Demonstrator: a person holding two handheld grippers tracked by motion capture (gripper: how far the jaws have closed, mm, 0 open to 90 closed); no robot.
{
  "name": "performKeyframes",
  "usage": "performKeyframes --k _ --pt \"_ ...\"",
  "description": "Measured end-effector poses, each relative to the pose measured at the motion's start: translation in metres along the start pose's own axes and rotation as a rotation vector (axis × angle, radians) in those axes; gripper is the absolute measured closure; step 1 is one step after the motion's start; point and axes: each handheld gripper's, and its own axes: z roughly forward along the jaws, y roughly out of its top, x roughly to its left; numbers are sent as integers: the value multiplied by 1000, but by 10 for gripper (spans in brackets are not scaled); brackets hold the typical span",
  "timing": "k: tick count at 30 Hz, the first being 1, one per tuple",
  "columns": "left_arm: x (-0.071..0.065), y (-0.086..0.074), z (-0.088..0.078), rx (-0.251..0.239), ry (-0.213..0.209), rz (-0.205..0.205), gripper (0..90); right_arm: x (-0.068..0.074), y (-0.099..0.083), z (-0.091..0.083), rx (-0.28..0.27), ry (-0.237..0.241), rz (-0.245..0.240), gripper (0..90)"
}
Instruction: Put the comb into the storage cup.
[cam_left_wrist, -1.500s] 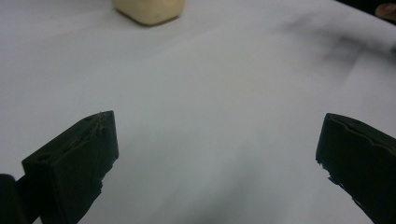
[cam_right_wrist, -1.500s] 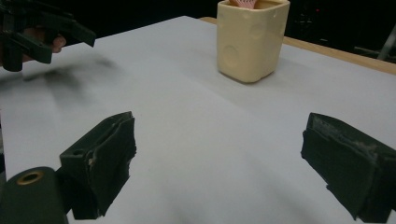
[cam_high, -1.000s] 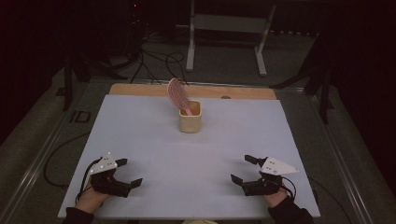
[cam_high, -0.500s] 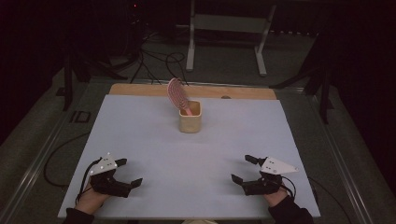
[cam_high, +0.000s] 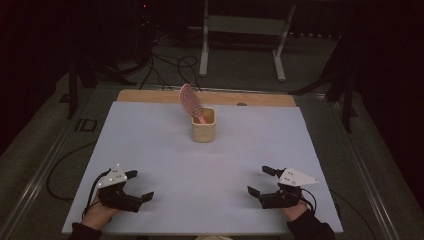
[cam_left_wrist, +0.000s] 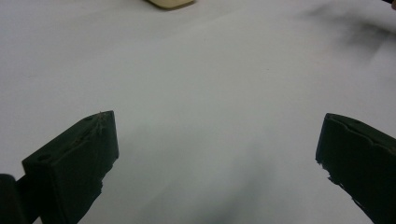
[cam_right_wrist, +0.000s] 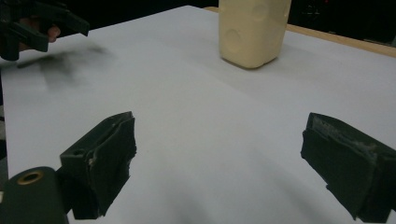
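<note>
Two tools, left (cam_high: 138, 186) and right (cam_high: 259, 181), both spread wide and empty, well short of cream cup (cam_high: 204, 125) at worktop (cam_high: 160, 150) far middle; pink hairbrush (cam_high: 190, 101) leaning inside cup.

Open table (cam_high: 150, 150) around lone cup (cam_high: 203, 131), seemingly unobstructed.

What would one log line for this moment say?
left gripper: open, empty | right gripper: open, empty | hairbrush: leaning in cup | table: both grippers near front edge

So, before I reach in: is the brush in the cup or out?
In. The brush stands handle-down in the cup, its head leaning out above the rim.
</note>
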Motion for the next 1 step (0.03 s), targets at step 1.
performKeyframes --k 1 --pt "0 0 0 -2 -3 1 3 0 0 0 -1 0 -1 98"
